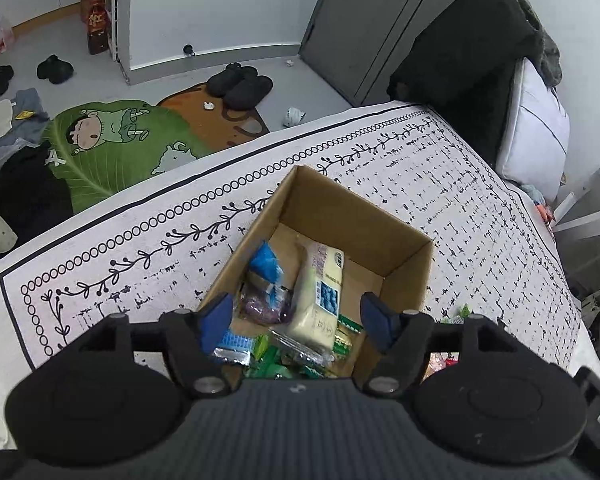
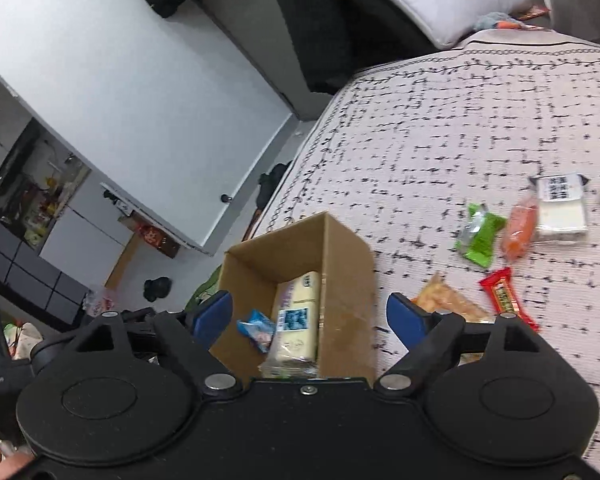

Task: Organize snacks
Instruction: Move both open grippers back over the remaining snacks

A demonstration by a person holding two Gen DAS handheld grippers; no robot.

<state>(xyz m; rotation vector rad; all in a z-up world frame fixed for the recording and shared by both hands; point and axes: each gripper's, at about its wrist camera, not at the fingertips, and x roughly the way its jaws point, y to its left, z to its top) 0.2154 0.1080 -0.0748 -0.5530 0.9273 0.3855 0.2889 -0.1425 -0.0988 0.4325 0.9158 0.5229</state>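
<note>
1. Cardboard box, brown, open-topped, on patterned white cloth.
2. Inside: pale yellow packet with blue label, blue wrapper, green sachets.
3. Left gripper: spread, empty, above box.
4. Right gripper: spread, empty.
5. Loose on cloth: green packet, red bar.

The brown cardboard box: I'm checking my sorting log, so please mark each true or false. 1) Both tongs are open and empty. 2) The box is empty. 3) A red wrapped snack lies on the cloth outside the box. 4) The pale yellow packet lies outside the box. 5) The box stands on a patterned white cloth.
1) True: the left tongs and right tongs are open, holding nothing.
2) False: the brown cardboard box holds several snacks.
3) True: the red wrapped snack lies on the cloth.
4) False: the pale yellow packet lies inside the box.
5) True: it stands on the patterned white cloth.
</note>
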